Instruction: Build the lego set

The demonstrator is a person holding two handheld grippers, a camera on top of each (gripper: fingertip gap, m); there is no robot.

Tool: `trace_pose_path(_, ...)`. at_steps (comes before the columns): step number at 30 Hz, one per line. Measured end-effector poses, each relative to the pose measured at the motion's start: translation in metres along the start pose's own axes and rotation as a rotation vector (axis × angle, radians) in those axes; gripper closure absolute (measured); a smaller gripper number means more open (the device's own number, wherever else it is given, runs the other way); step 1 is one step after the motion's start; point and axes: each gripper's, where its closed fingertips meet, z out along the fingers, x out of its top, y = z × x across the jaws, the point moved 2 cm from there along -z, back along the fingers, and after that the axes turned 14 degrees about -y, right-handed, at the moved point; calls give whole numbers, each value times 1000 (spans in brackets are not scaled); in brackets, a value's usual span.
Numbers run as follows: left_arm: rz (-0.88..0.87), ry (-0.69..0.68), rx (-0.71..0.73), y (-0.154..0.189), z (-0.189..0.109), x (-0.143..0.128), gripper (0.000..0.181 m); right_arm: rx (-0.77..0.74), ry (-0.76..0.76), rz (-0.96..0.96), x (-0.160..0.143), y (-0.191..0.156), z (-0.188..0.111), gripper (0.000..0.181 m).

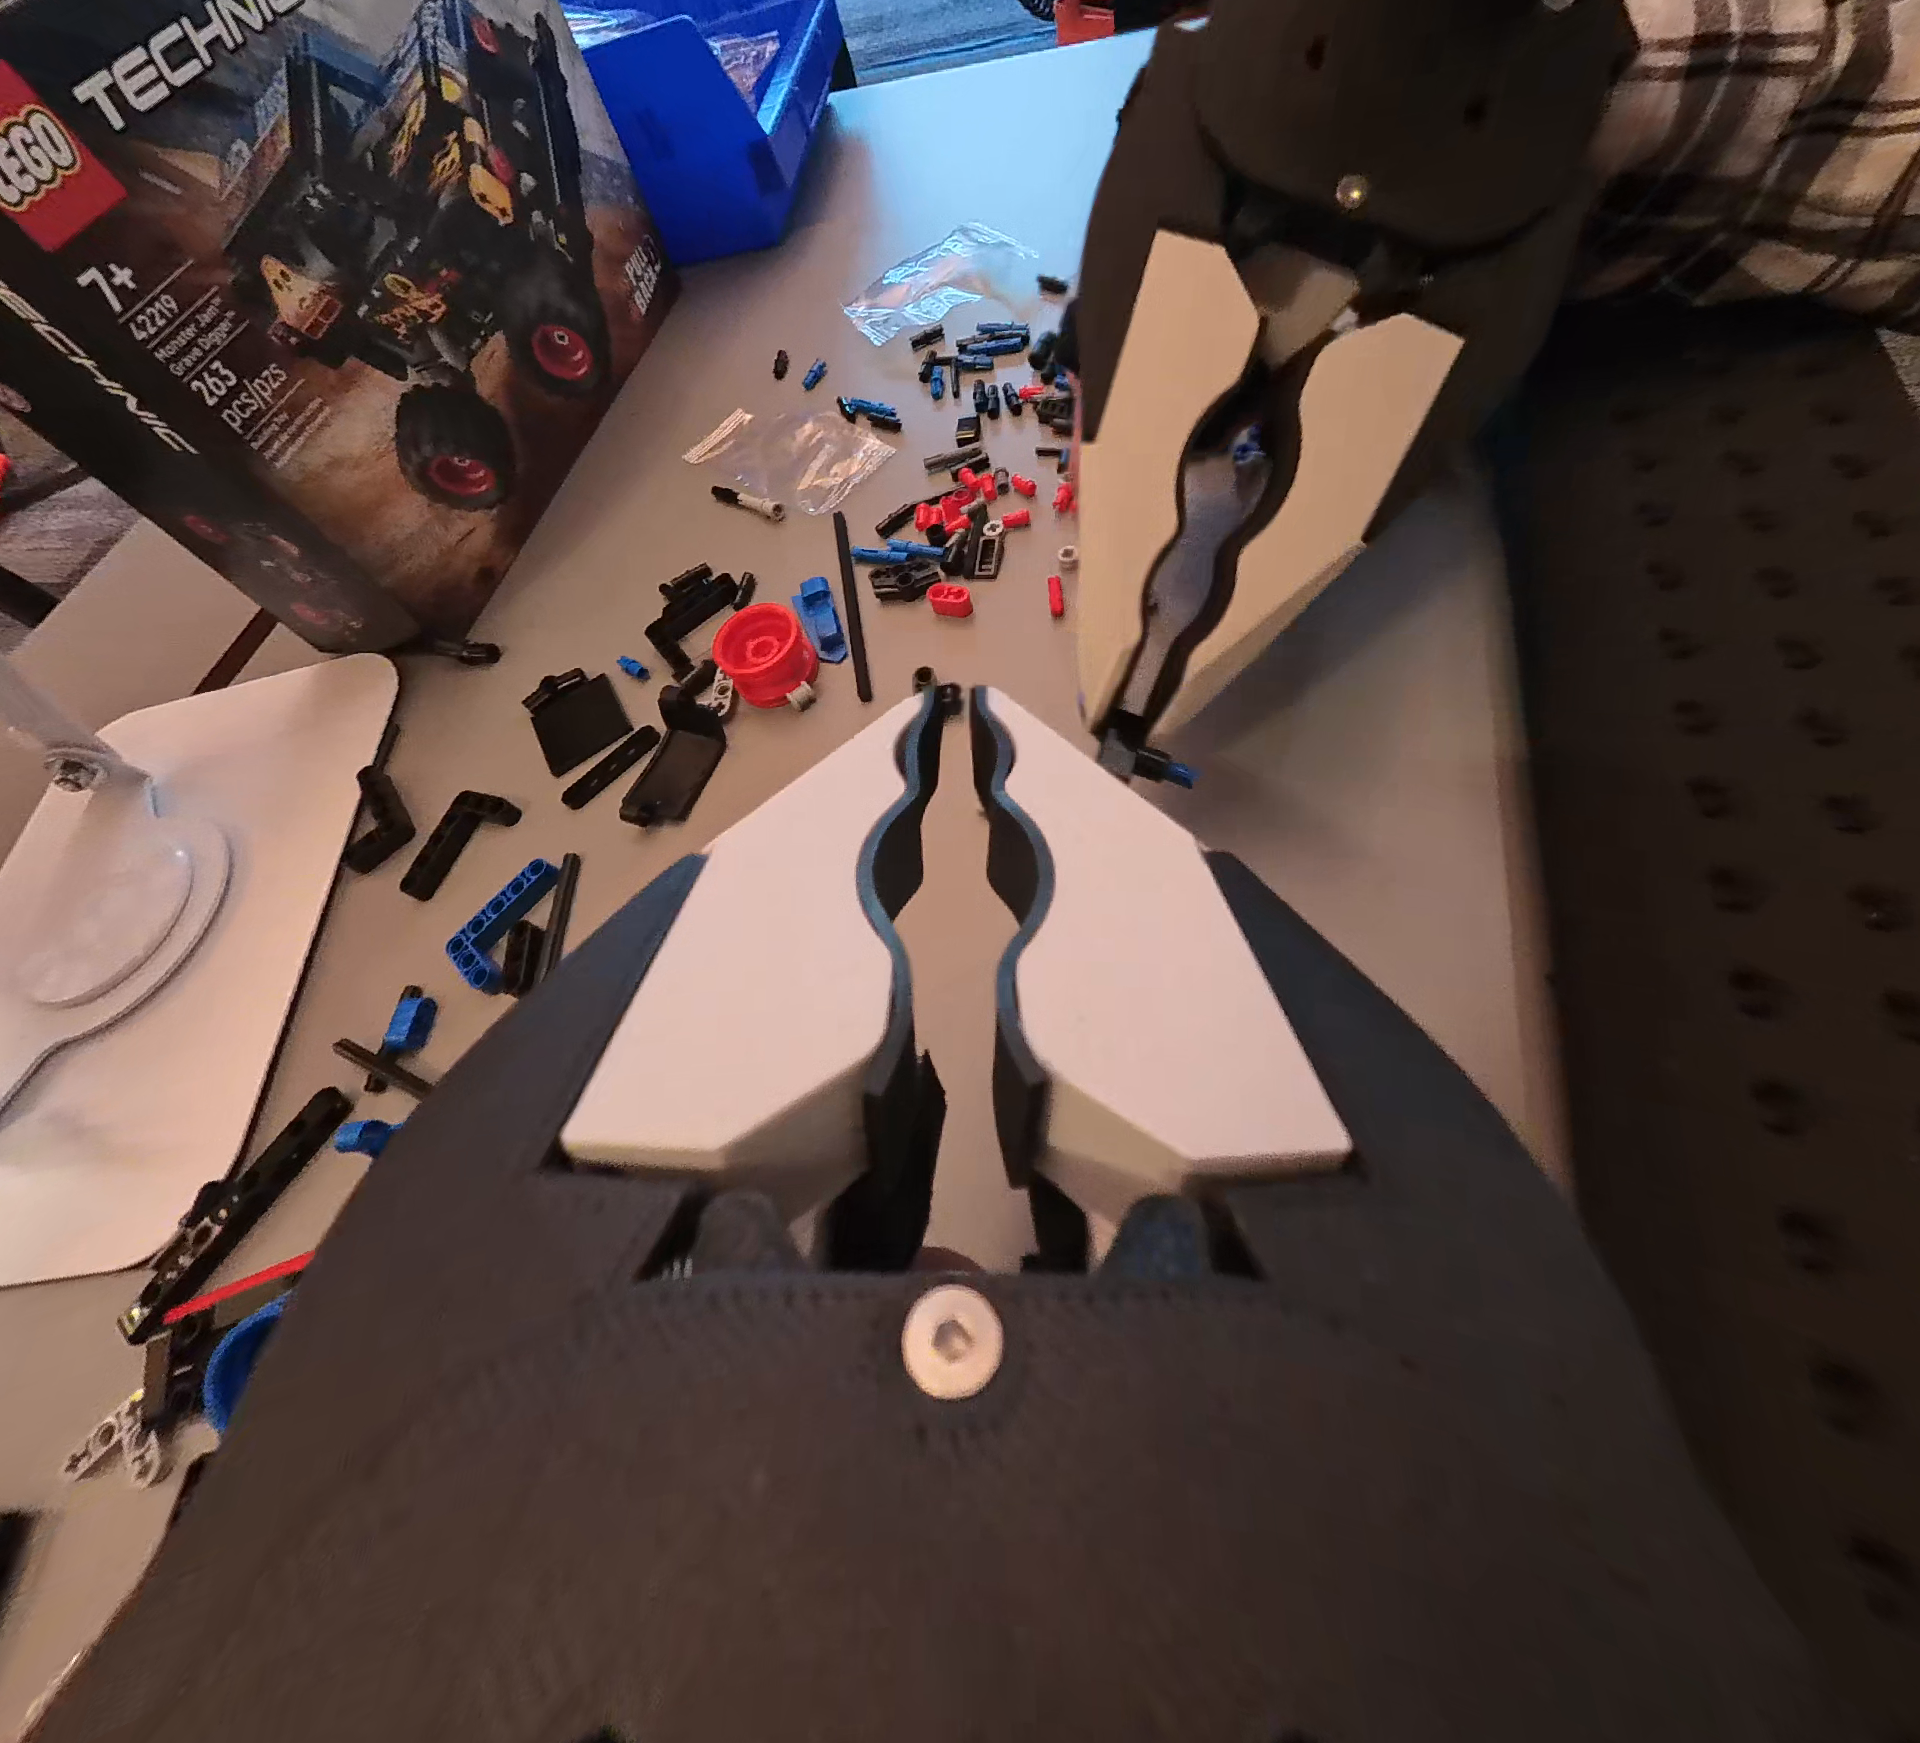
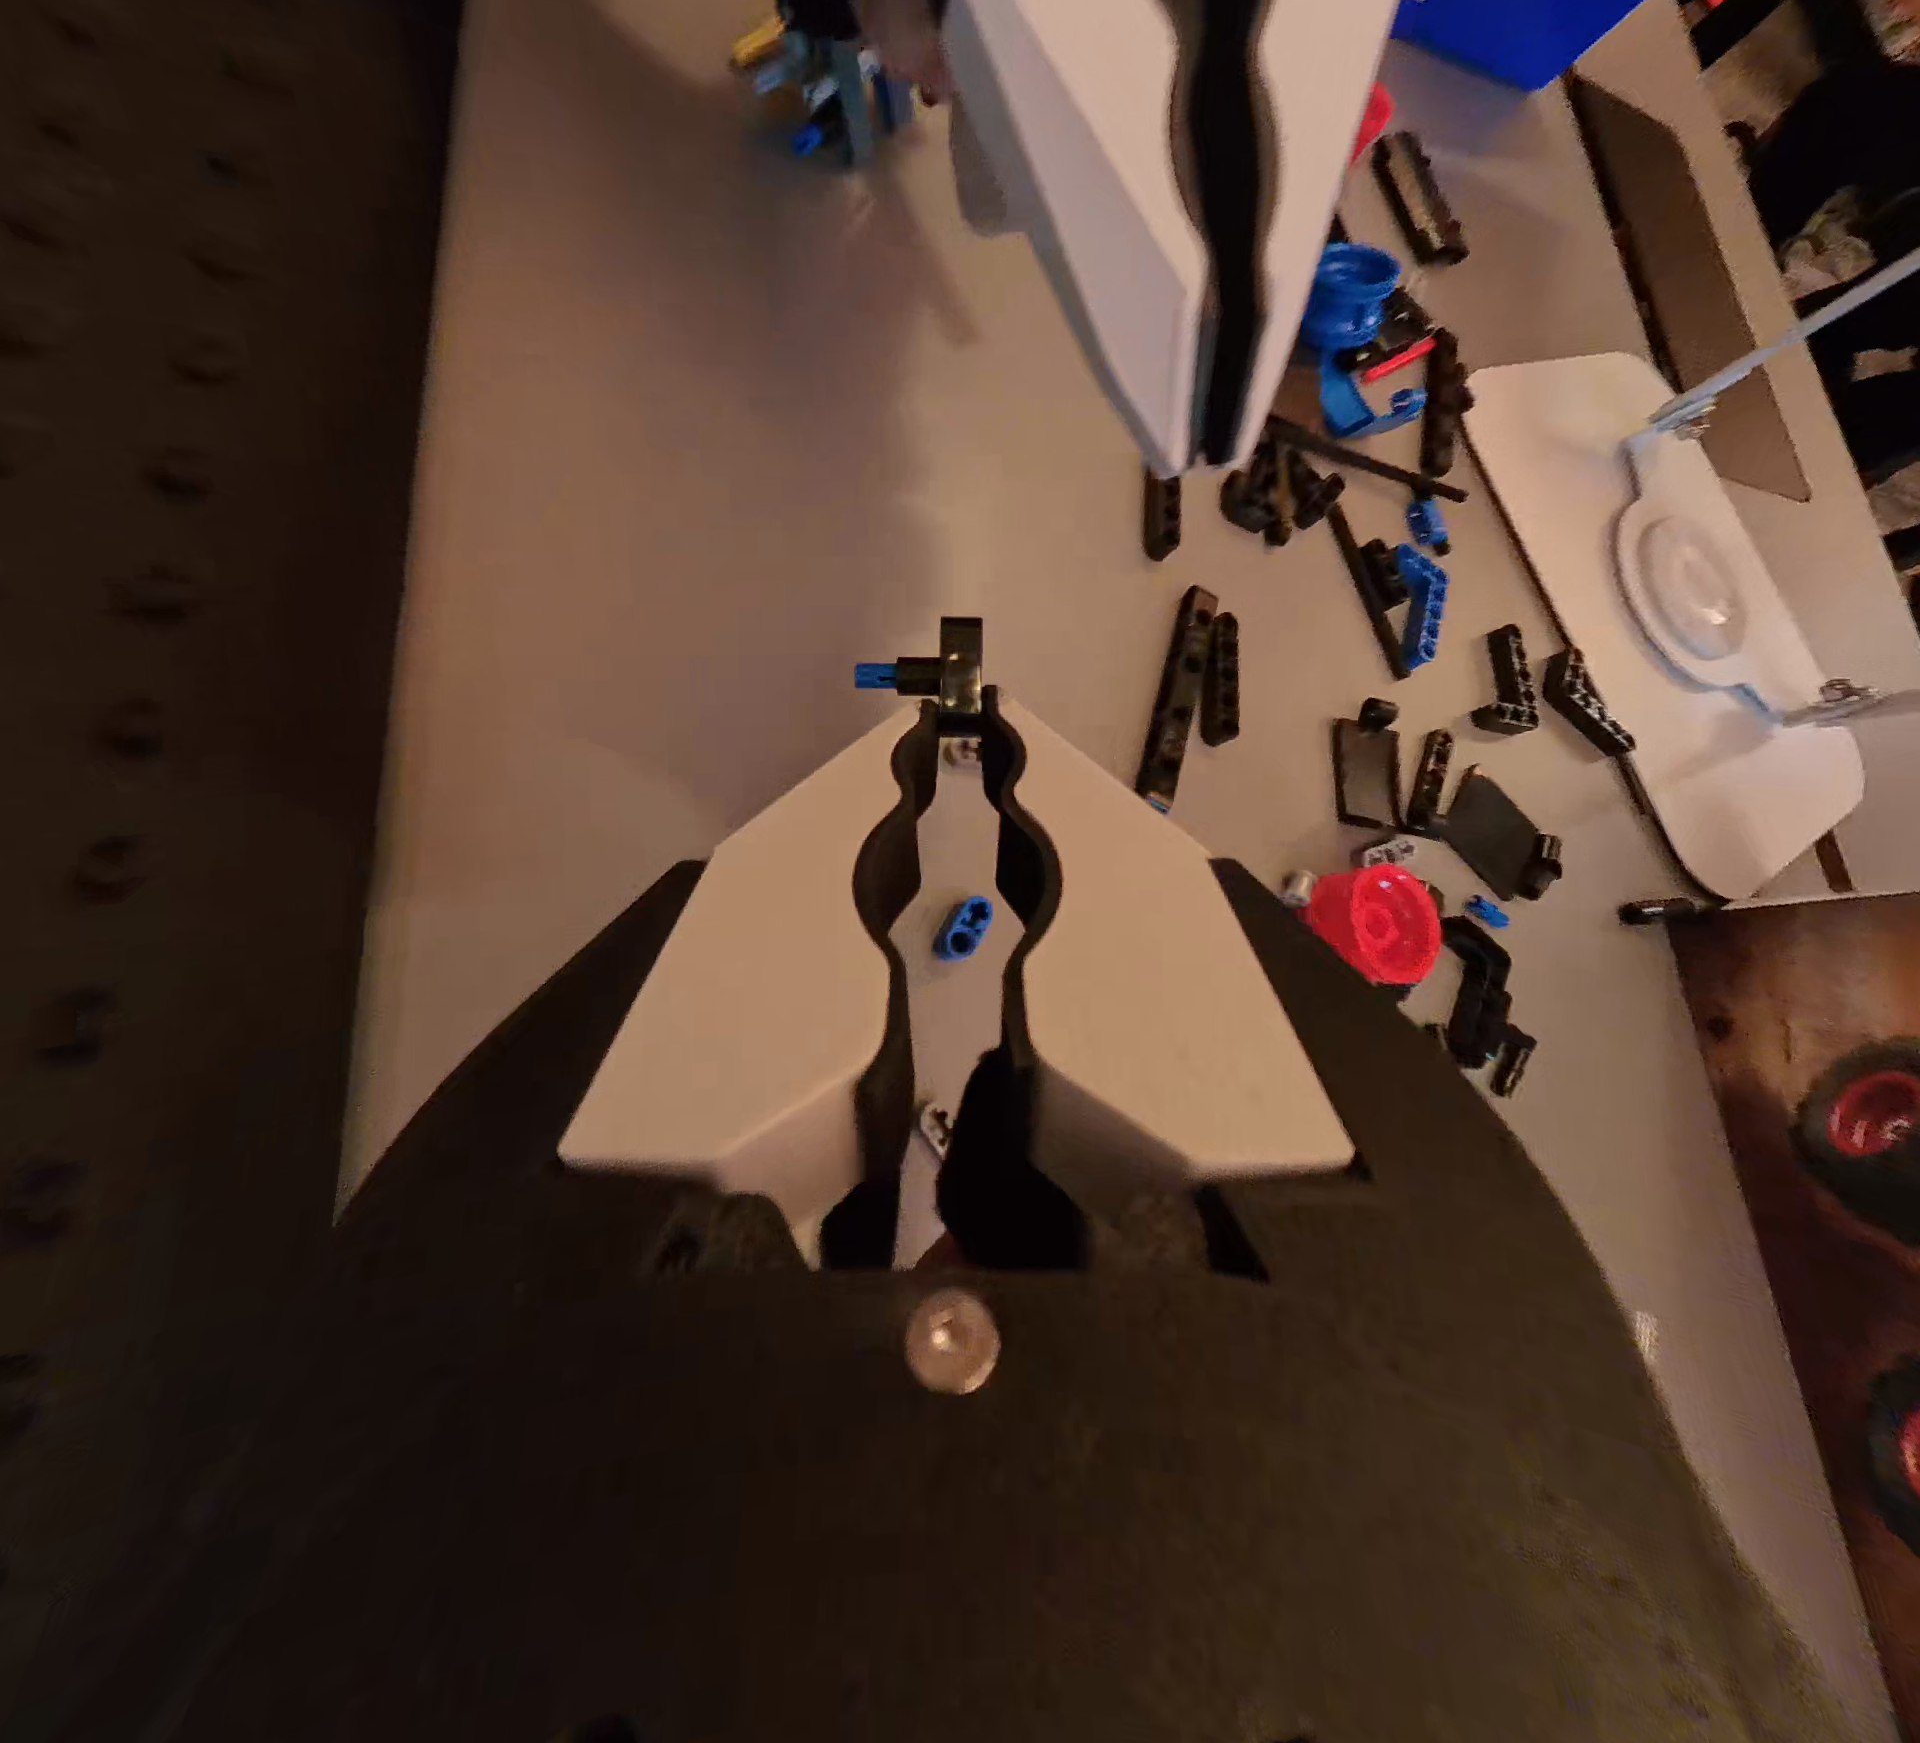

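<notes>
**Right gripper holds a small pin-and-connector piece; left gripper waits nearly closed**

The right gripper [image 2: 961, 706] pinches a small black connector [image 2: 961, 670] at its very tips, with a blue pin [image 2: 871, 675] sticking out sideways from it. Gripping only the connector's edge leaves the pin free, probably so it can be pushed into another part. The piece hangs over a bare stretch of table [image 2: 644, 467], clear of the clutter.

The left gripper [image 1: 951, 701] has its jaws almost together, a thin gap showing between them. A tiny dark bit sits at the tips, but I cannot tell whether it is held or merely lies on the table behind them. It points toward the right gripper's load, likely ready to help with the join.

The loose parts lie scattered across the table: a red wheel hub [image 1: 764, 654], a long black axle [image 1: 850, 618], black beams and panels, a blue beam [image 1: 497, 924], and a heap of small red, blue and black pins [image 1: 971, 498] beside torn clear bags [image 1: 800, 457]. The set's box [image 1: 301, 239] stands at the back next to a blue bin [image 1: 717, 93]. A small partly built assembly [image 2: 831, 93] sits at the table's far side in the right wrist view, blurred. Most of the set looks unbuilt.
</notes>
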Motion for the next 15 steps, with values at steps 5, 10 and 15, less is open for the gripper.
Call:
trace_pose_path(5,-20,3,29,-7,-1,-1,180,45,-46,-5,-2,-9,7,176)
trace_pose_path(10,-24,3,47,-9,-1,-1,181,73,-141,-35,-13,-18,18,176)
trace_pose_path(15,-27,15,66,-13,-4,1,181,86,-165,-58,-15,-23,21,176)
